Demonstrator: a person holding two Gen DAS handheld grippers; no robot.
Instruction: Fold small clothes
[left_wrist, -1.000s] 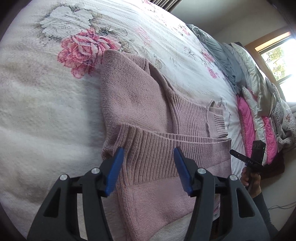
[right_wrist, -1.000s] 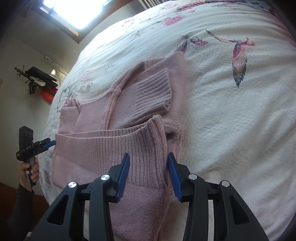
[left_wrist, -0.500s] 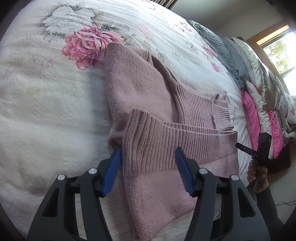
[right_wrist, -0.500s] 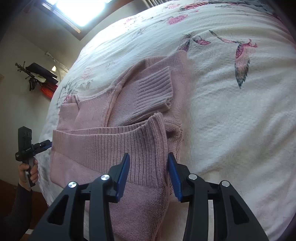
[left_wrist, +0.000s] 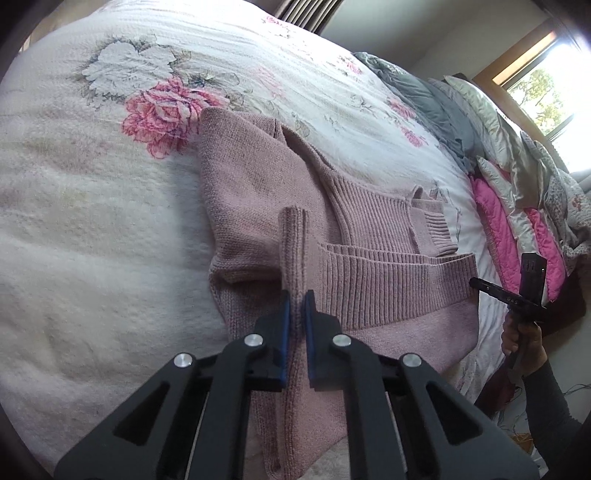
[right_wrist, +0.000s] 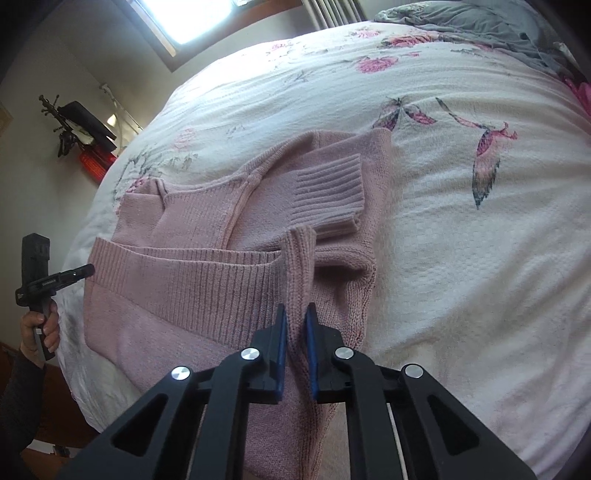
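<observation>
A dusty-pink knit sweater (left_wrist: 251, 192) (right_wrist: 207, 295) lies partly folded on a floral bedspread (left_wrist: 92, 221), its sleeves laid across the body. The ribbed hem band (left_wrist: 388, 284) is doubled back over the lower part. My left gripper (left_wrist: 295, 301) is shut on a pinched-up ridge of the hem at the sweater's left side. My right gripper (right_wrist: 295, 314) is shut on a like ridge of the ribbed hem (right_wrist: 221, 280) at the right side. A ribbed cuff (right_wrist: 328, 195) rests just beyond it. Each view shows the other gripper held in a hand at the bed's edge.
Grey, pink and silver quilted bedding (left_wrist: 509, 206) is piled along the far side by a window (left_wrist: 546, 96). A grey blanket (right_wrist: 480, 26) lies at the head end. A dark stand with a red item (right_wrist: 85, 136) hangs on the wall. The bed's near edge (right_wrist: 85, 376) runs under the sweater.
Both grippers were open astride the ribbed hem; now both have shut, each pinching the knit into a raised ridge. The views have shifted slightly forward.
</observation>
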